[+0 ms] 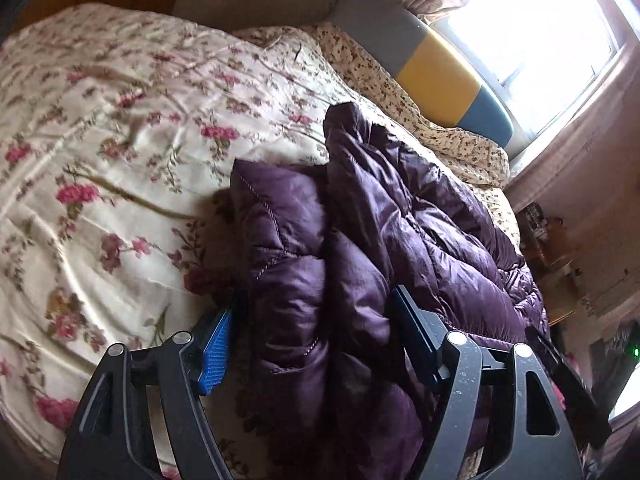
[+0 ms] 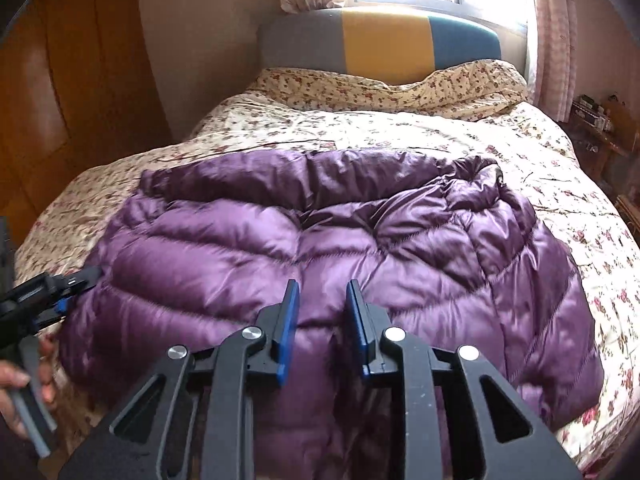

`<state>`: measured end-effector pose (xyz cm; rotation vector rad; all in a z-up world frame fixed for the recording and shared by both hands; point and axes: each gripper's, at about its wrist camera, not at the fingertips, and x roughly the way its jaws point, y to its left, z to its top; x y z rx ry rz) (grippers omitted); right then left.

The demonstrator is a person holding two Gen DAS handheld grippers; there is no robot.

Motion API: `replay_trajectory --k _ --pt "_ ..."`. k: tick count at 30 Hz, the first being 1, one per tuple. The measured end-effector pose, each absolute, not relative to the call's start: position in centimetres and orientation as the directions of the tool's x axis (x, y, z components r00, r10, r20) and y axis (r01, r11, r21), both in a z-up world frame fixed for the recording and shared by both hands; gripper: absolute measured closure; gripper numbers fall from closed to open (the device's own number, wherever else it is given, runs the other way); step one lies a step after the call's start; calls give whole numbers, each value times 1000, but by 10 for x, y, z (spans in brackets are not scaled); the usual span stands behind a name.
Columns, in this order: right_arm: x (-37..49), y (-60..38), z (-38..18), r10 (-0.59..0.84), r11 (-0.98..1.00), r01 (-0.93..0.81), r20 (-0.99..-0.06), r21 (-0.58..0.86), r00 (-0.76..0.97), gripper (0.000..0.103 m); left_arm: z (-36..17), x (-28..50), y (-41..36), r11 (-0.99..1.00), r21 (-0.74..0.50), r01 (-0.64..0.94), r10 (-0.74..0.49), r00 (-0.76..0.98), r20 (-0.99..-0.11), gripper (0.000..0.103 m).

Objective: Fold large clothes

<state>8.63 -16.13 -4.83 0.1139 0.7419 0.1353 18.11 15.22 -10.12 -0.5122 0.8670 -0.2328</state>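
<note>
A purple down jacket [image 2: 320, 264] lies spread across the floral bedspread [image 2: 560, 168] of a bed, its quilted body toward the near edge and a darker band of it toward the headboard [image 2: 380, 36]. The left gripper [image 1: 316, 320] is seen with its jaws released and set wide to either side of a raised ridge of the jacket at its left edge; no pinch has been made yet, as far as can be judged. The right gripper [image 2: 322, 308] is held over the near middle of the jacket, jaws parted with a narrow gap, and nothing is seen gripped between them. The step in hand is judged to be the taking of a hold for a fold. For this to be done well, the puffy ridge should be taken deep between the left jaws, so that both layers are caught and the slippery shell is not left to slide out. The right jaws would best be closed on the hem at a matching point, so that the edge is lifted evenly and the fold is laid straight.
</note>
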Motion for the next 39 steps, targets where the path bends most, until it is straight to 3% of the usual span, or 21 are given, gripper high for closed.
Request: replay_trajectory --k 18,26,34,39 --pt "88 -137 -93 163 986 -133 -742 100 651 89 -108 180 157 802 -597 28 -482 619 -619 30" --pt "87 -140 -100 166 985 -138 -730 99 663 89 -104 176 149 784 -616 67 -521 611 -596 37" --pt "86 -143 -101 168 985 -132 -727 107 665 89 -90 172 144 778 -618 114 -541 623 -565 59" --pt "86 -143 -100 147 989 -98 -734 110 663 89 -85 171 144 764 -631 136 -560 625 -544 63"
